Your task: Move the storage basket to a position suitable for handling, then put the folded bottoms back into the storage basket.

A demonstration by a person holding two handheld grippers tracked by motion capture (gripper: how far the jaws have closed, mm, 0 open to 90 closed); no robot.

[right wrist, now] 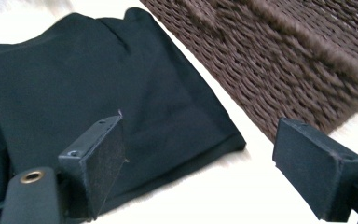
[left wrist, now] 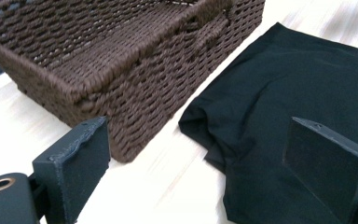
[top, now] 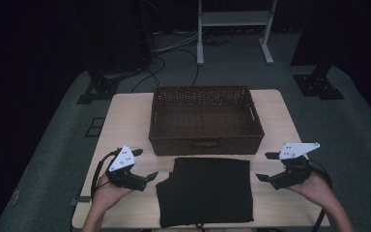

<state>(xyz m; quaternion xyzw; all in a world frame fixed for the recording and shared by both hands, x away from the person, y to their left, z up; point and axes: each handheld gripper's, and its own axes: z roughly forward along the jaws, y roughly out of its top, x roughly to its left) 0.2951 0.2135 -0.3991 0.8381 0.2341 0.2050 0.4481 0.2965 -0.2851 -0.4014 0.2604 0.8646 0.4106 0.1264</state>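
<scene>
Left gripper (top: 145, 165) hovers at the table's (top: 125, 116) 8 o'clock, jaws wide apart, holding nothing. Folded black cloth (top: 205, 191) lies flat at 6 o'clock, just before the wicker basket (top: 205, 137). Right gripper (top: 266, 166) hovers at 4 o'clock, jaws wide apart, holding nothing.

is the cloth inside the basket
No, the cloth lies flat on the table in front of the basket.

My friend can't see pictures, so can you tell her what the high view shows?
A folded black cloth lies on a wooden table in front of an empty brown wicker basket. A person's hands hold the open left gripper and right gripper on either side.
</scene>
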